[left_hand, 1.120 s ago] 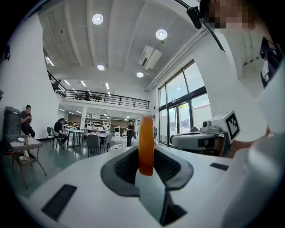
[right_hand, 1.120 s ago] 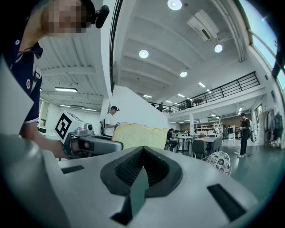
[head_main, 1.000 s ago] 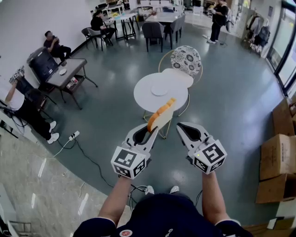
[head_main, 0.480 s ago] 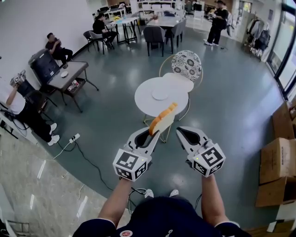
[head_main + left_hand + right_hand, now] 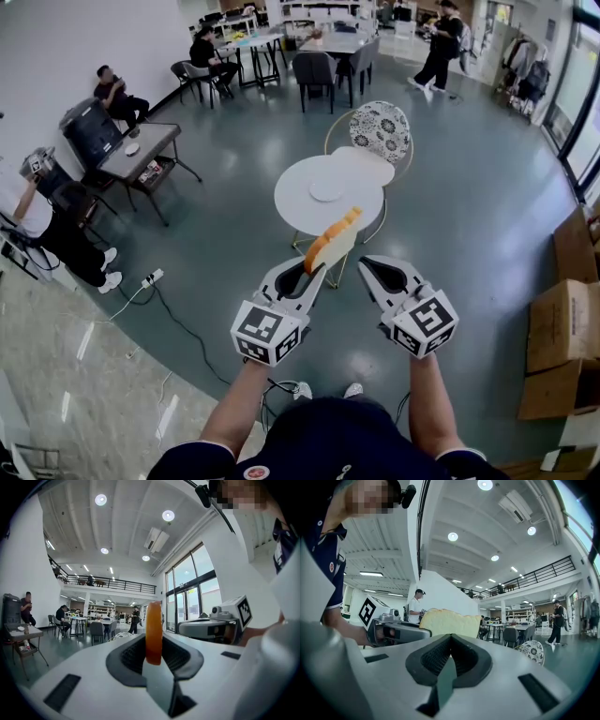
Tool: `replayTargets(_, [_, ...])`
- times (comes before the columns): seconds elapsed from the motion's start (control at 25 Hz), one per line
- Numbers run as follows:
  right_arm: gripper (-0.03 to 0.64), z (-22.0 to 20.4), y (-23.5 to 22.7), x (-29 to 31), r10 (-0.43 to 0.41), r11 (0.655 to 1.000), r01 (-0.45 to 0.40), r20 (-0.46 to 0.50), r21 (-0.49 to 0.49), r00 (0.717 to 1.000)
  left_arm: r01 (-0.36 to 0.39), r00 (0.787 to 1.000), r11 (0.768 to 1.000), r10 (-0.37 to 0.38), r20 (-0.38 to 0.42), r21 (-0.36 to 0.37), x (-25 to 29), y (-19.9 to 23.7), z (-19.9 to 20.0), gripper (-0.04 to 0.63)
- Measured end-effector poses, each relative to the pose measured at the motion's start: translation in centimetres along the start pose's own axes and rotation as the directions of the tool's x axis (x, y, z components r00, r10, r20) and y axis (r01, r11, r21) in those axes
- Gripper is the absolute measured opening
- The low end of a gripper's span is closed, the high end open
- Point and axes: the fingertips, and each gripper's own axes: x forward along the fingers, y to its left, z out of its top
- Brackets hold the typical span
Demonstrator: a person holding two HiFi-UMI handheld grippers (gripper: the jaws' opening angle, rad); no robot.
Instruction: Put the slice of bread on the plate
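Note:
A slice of bread [image 5: 333, 239] with an orange crust stands on edge in my left gripper [image 5: 316, 266], which is shut on its lower end. In the left gripper view the bread [image 5: 153, 625] rises edge-on between the dark pads. In the right gripper view its pale face [image 5: 450, 622] shows just beyond the jaws. My right gripper [image 5: 368, 266] is held beside the left one, shut with nothing in it. Both are held level above the floor. A white plate [image 5: 326, 190] lies on a round white table [image 5: 298, 206] ahead of them.
A chair with a patterned back [image 5: 378, 127] stands behind the round table. Cardboard boxes [image 5: 562, 309] are stacked at the right. A power strip with a cable [image 5: 150, 277] lies on the floor at the left, near a low side table [image 5: 141, 150] and seated people.

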Motion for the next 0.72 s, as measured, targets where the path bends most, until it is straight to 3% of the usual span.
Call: replayTargets(0.72, [0.005, -1.2, -1.5, 0.0, 0.008, 0.999, -0.008, 0.009, 0.034, 1.0, -0.043, 0.999, 0.999, 0.043, -0.021, -0.013, 1.2, 0.2, -1.3, 0.094])
